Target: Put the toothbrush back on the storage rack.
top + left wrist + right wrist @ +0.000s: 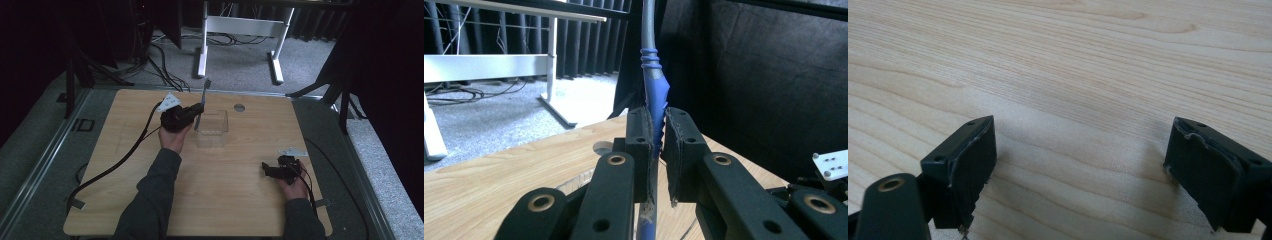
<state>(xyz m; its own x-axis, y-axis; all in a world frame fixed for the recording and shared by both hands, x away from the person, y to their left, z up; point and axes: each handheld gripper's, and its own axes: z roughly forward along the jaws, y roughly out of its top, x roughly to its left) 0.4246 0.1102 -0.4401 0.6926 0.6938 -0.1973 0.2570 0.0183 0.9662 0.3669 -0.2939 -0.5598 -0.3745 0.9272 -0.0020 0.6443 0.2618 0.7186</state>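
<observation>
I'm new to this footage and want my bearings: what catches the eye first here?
The left tongs stand out, shut on an upright blue-and-grey toothbrush just beside a clear plastic box at the far middle of the wooden table. Near the table's right edge, the right tongs rest low with jaws apart and nothing between them.

The toothbrush (653, 95) runs past the top edge in the left gripper view, its head cut off, and its lower handle is hidden between the jaws.
</observation>
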